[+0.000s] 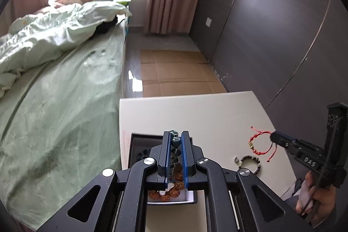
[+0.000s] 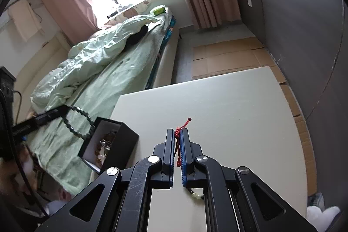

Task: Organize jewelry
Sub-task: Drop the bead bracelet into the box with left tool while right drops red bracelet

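Dark-green bead bracelet [image 1: 175, 146] is pinched between the blue-padded fingers of the left gripper [image 1: 176, 136], jaws nearly closed on it. In the right wrist view the same bracelet [image 2: 80, 121] hangs as an open loop from the left gripper tips [image 2: 63, 111], held above the near-left edge of the black jewelry box [image 2: 109, 146]. Box is open, sits at the left edge of the white table [image 2: 217, 105], next to the bed [image 2: 113, 71]. Inside the box: brown bead pieces [image 1: 174, 188] on a white lining, w/ more beads and some metal parts visible from the right side; exact items can't be told.

Right gripper [image 2: 178, 134] is clenched on the red cord bracelet [image 2: 178, 145]; cord runs up between the pads and a knotted end pokes out past the tips. From the left wrist view, the red cord bracelet [image 1: 261, 142] forms a loop w/ a few gold beads, gripped at its right side by the right gripper [image 1: 274, 136]; whether the loop rests on the table or is slightly lifted can't be told. Person's right hand [image 1: 317, 199] holds the gripper handle.

Third item: dark brown bead bracelet [image 1: 249, 163] w/ a pale bead and a metal ring, lying flat on the table just below the red one, untouched. Part of it shows under the right gripper body [image 2: 196, 194].

Flattened cardboard [image 1: 174, 71] lies on the floor beyond the table, alongside the grey wall.
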Available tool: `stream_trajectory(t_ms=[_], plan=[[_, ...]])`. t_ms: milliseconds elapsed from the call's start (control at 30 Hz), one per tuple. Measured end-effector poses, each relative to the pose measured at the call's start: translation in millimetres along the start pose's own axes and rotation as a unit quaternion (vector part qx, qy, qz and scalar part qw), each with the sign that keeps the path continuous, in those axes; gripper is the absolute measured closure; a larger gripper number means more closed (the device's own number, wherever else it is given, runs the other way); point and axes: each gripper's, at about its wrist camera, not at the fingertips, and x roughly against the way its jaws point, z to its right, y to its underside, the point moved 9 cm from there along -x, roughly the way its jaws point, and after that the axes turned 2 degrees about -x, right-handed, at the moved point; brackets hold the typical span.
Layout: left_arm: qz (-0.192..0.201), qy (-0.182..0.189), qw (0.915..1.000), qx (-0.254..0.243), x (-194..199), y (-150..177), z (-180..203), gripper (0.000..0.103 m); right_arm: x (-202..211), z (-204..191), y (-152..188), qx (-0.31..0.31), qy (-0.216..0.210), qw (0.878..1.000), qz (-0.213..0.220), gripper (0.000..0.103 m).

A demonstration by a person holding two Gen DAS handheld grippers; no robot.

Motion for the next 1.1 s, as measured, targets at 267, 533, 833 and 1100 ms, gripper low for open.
stream_trajectory(t_ms=[267, 533, 833, 1100], plan=[[-0.034, 0.045, 0.9974, 0.045, -29, 24, -6, 0.042, -12, -13, 3, 0.010, -0.006, 1.000, -0.013, 0.097], [-0.003, 0.034, 0.9963, 0.079, -20, 33, -24, 0.037, -18, -36, 6, 0.006, -0.045, 0.999, -0.017, 0.096], [0.023, 0.020, 0.9943, 0.102, -4, 41, -42, 0.037, -32, -80, 6, -0.008, -0.106, 0.994, -0.013, 0.096], [0.025, 0.016, 0.9905, 0.134, 0, 46, -66, 0.037, -54, -122, 8, -0.012, -0.144, 0.989, -0.021, 0.097]])
